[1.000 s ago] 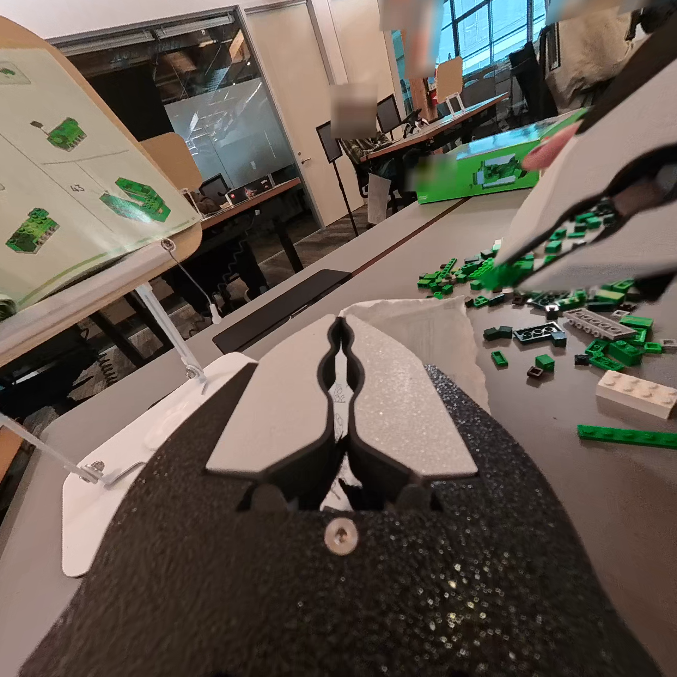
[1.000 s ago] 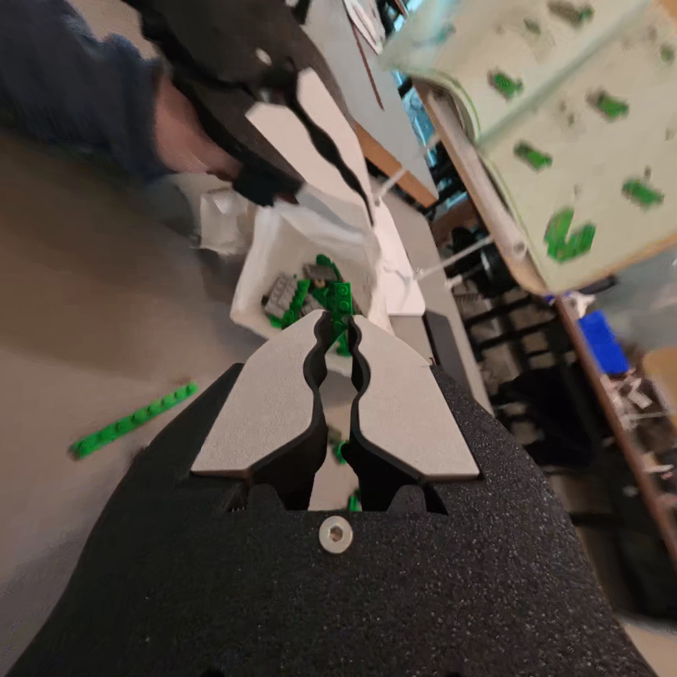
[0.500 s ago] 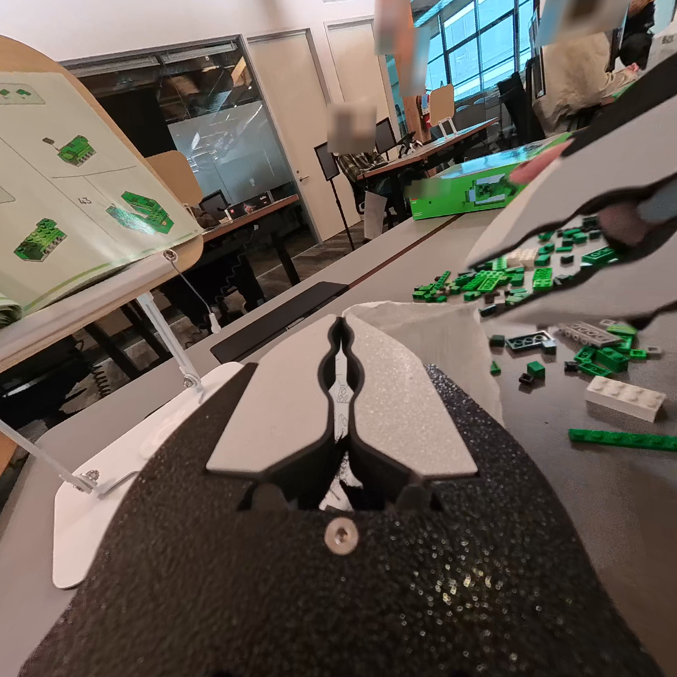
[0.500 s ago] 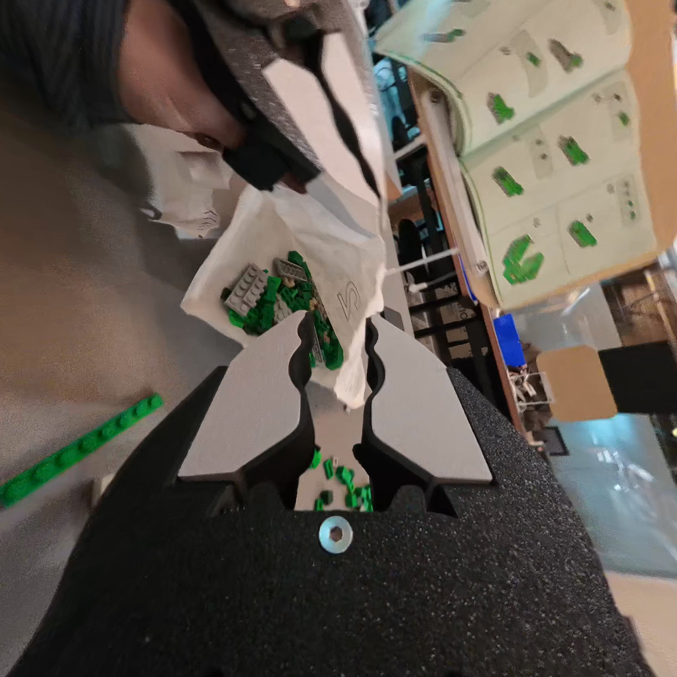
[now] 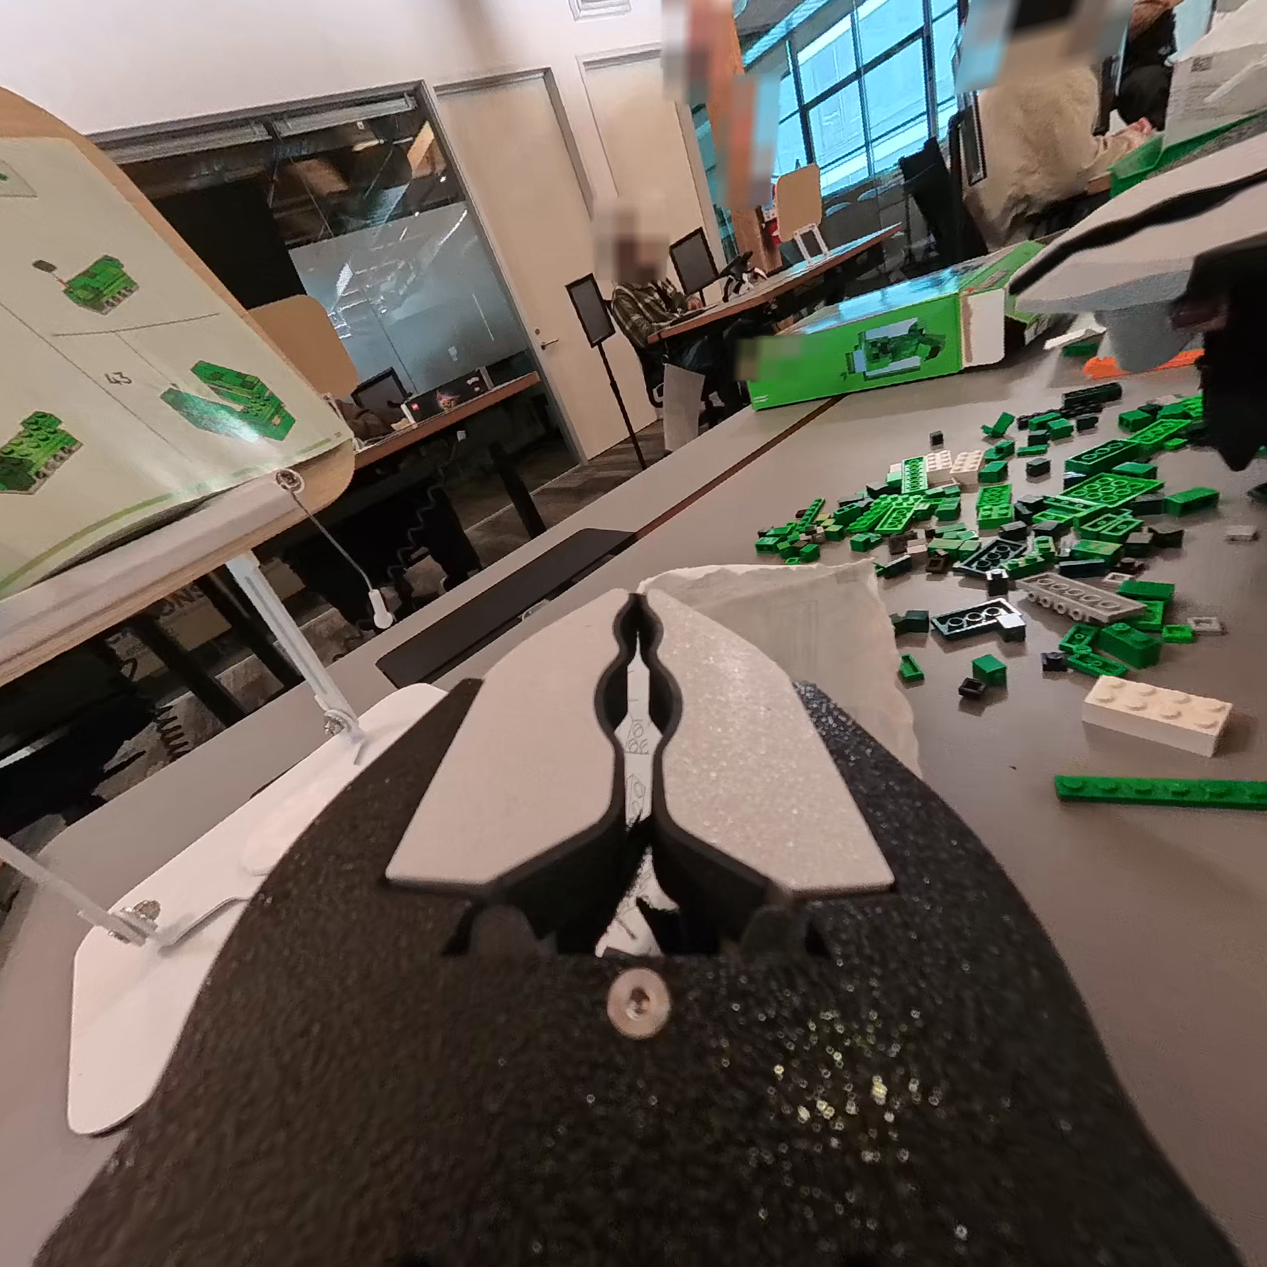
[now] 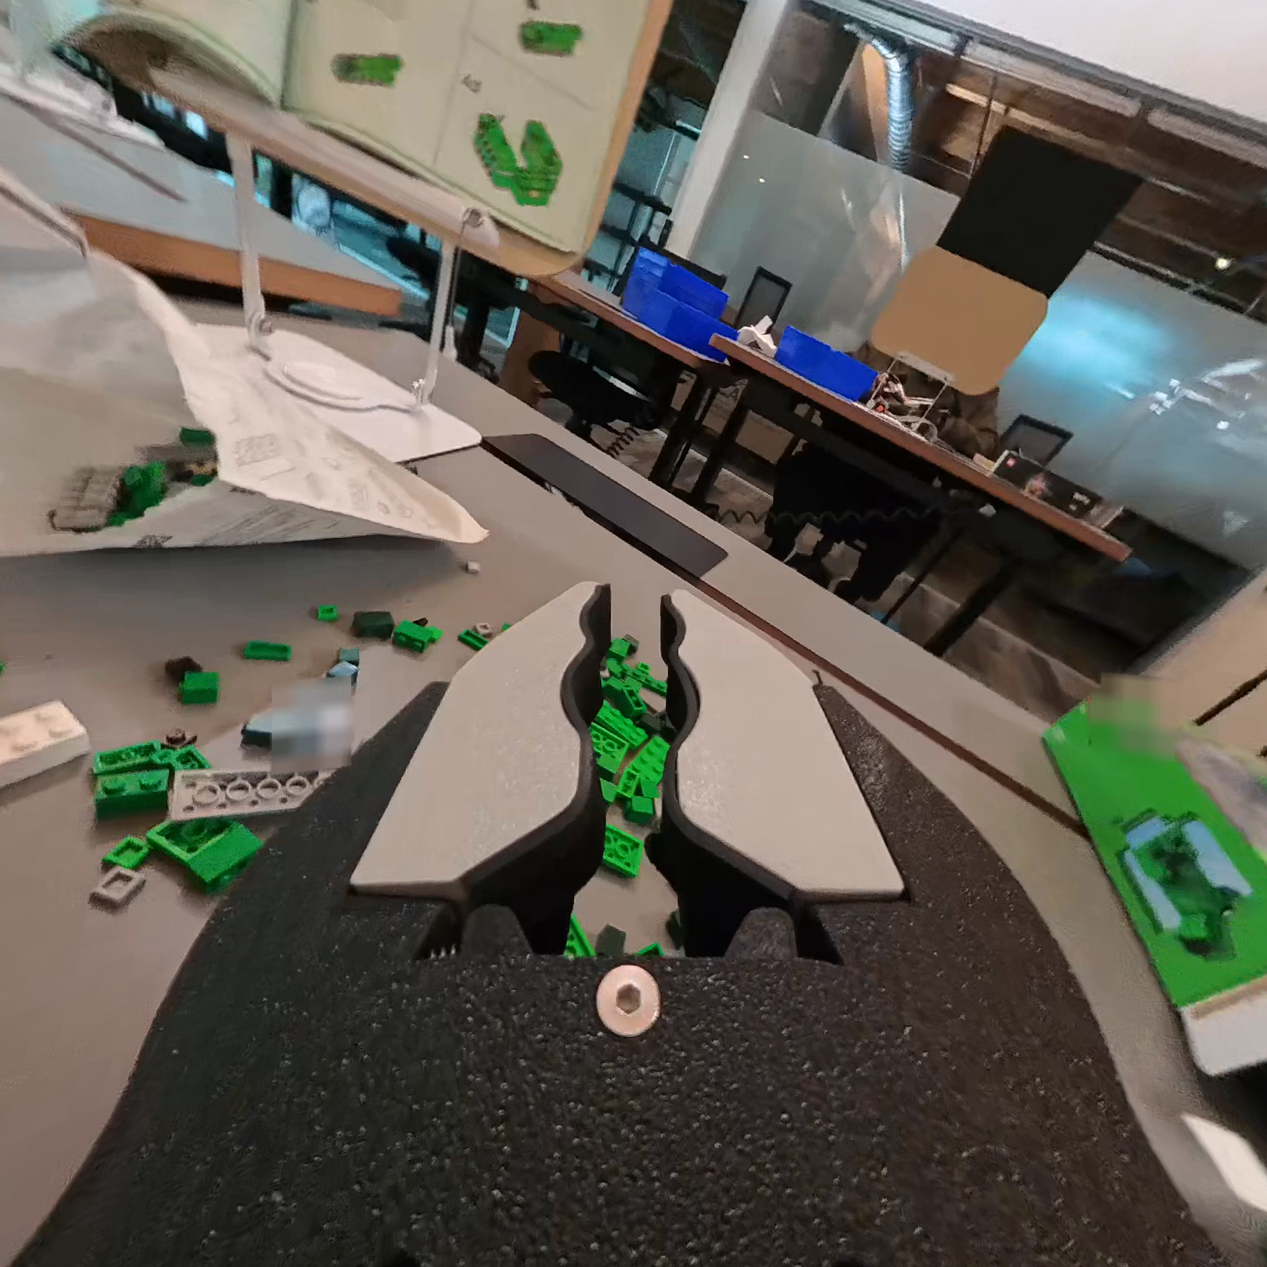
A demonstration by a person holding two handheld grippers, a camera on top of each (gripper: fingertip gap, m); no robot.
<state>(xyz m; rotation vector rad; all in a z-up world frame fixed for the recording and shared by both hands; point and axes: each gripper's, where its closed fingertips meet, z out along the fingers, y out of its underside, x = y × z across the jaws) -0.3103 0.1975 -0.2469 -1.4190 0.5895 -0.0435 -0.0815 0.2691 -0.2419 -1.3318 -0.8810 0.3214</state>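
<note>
Grey laminate table (image 5: 1028, 960) carries everything here. Above its far edge a pale instruction booklet with green building diagrams (image 5: 123, 356) lies open on a tan board held up by a white wire stand (image 5: 206, 912). A green cardboard box (image 5: 871, 350) lies on its side at the far end of the table. The white paper bag (image 5: 802, 631) is pinched at its upper edge by the left gripper (image 5: 637, 617), whose grey fingers are pressed together on the paper; the right wrist view shows the bag's mouth lifted off the table, with green and grey bricks inside (image 6: 116, 480). The right gripper (image 6: 634, 596) hangs just above a loose pile of green bricks (image 6: 631, 740), its fingers slightly parted and holding nothing. Around that pile lie a long green strip plate (image 5: 1159, 792), a white two-by-four brick (image 5: 1152, 713) and a grey holed plate (image 6: 240, 792), each apart from the others.
</note>
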